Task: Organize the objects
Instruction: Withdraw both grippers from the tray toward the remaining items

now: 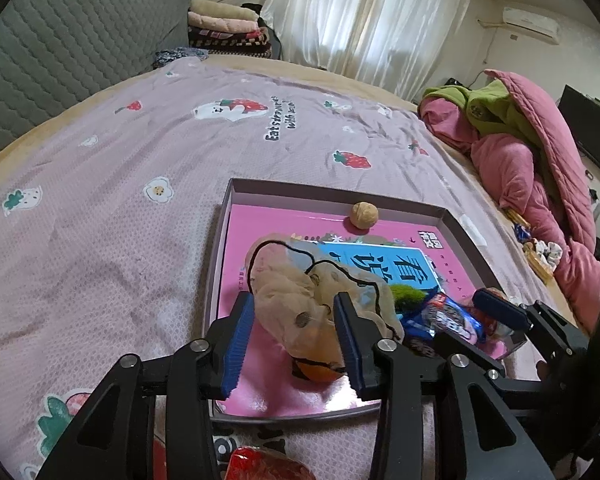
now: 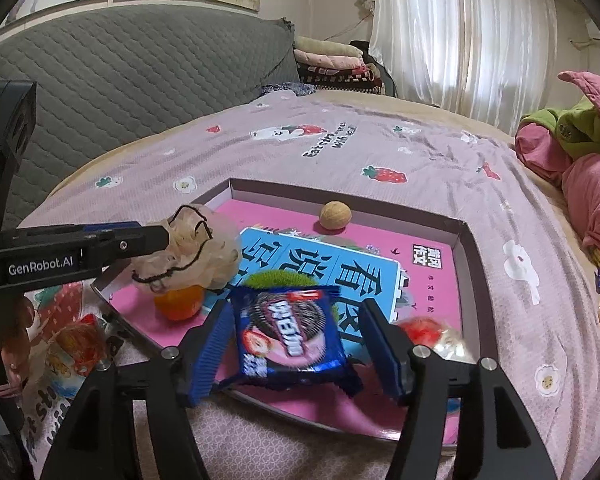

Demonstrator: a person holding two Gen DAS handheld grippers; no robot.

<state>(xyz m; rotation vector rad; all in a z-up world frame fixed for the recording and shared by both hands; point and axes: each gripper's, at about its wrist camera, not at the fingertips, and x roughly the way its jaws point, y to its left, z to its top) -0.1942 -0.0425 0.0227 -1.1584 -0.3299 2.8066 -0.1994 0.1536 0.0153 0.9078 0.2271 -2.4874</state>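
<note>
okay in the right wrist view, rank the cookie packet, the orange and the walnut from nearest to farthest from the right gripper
1. Cookie packet: between the right gripper fingers, at the tray's near edge.
2. Orange: to the left, under the mesh bag.
3. Walnut: against the tray's far wall.

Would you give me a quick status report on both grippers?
Left gripper shut on mesh pouch above orange. Right gripper open around cookie packet. Both over tray.

Glossy plastic cookie packet, sheer beige mesh pouch, matt textured cloth bedsheet
</note>
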